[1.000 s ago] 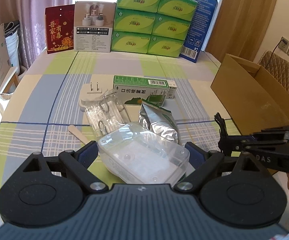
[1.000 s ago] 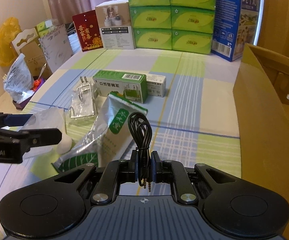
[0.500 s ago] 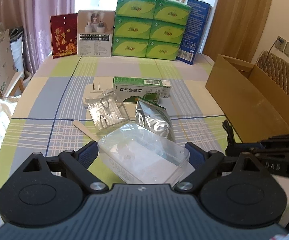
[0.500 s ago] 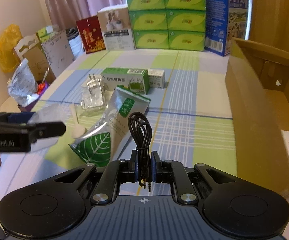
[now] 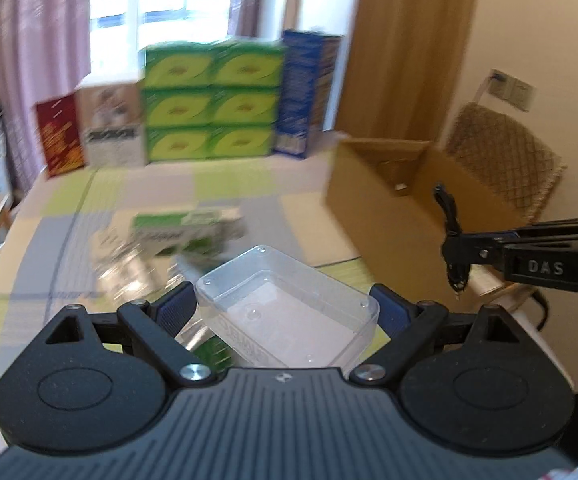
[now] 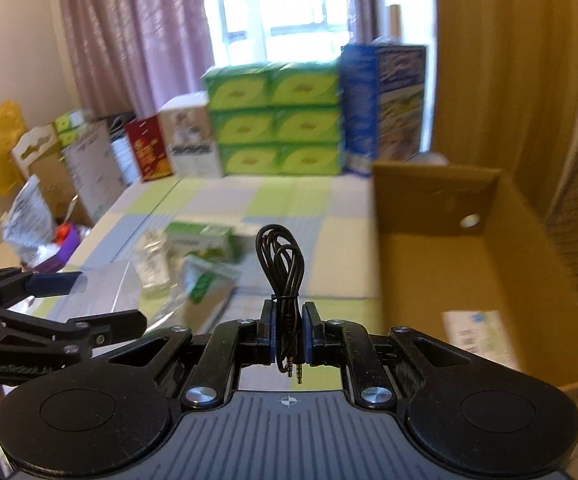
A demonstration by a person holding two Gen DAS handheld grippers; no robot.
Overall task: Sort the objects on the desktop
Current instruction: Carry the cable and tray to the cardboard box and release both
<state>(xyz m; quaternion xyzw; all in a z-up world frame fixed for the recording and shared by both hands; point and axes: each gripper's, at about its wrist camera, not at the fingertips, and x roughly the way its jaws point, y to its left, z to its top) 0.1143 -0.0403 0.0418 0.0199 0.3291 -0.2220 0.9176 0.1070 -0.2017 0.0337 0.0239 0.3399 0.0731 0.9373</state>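
My left gripper (image 5: 285,304) is shut on a clear plastic box (image 5: 289,308), held tilted above the table. My right gripper (image 6: 288,332) is shut on a coiled black audio cable (image 6: 281,264), its plugs hanging down between the pads. In the left wrist view the right gripper (image 5: 455,250) holds that cable (image 5: 447,208) in front of the open cardboard box (image 5: 385,200). From the right wrist view the cardboard box (image 6: 441,240) lies to the right, with a white packet (image 6: 477,332) inside. The left gripper (image 6: 69,304) shows at lower left with the clear box (image 6: 105,288).
On the checked tablecloth (image 6: 289,200) lie a green carton (image 5: 185,232), a clear blister pack (image 6: 153,264) and a foil pouch (image 6: 205,284). Stacked green tissue boxes (image 5: 213,104) and a blue box (image 5: 305,92) line the far edge. A wicker chair (image 5: 501,160) stands behind the cardboard box.
Both grippers have risen and swung right toward the cardboard box, still holding the clear box and the cable. The table items have dropped lower and blurred in view.
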